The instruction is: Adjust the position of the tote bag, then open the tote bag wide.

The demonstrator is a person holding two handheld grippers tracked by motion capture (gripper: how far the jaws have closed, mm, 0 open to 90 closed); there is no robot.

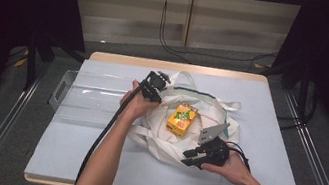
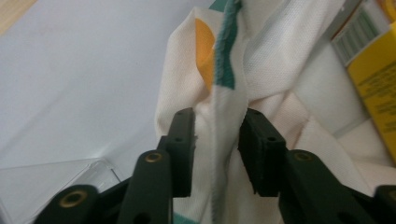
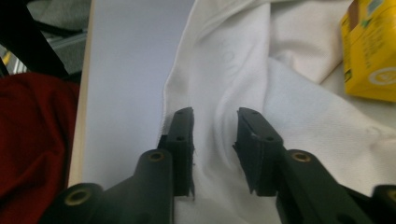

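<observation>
1. The left tool [image 1: 155,85] sits at the far edge of the white cloth bag [image 1: 165,138]; in the left gripper view its jaws stand partly apart on either side of a raised fold of the bag's green-trimmed rim [image 2: 223,56], the cloth touching the right pad and just off the left one, so I judge it a loose hold or none, not a clamp

2. The right tool [image 1: 193,158] lies at the near edge of the bag, jaws pointing left; in the right gripper view [image 3: 214,140] they are partly apart over a ridge of white cloth, with a clear gap on each side, so nothing is gripped

3. Between the two tools the bag lies crumpled and fairly flat on the table [image 1: 92,151], its straps [image 1: 229,105] spread out toward the far right

4. The yellow juice carton [image 1: 182,119] rests on the bag's cloth near the middle; whether it is in the mouth or merely on top, I cannot tell

5. A clear plastic tray [image 1: 77,103] stands just left of the bag, with nothing in it that I can see

6. My reading: the carton has reached the bag, but the bag is neither opened wide, closed nor lifted; a firm grip on both edges is yet to come
</observation>
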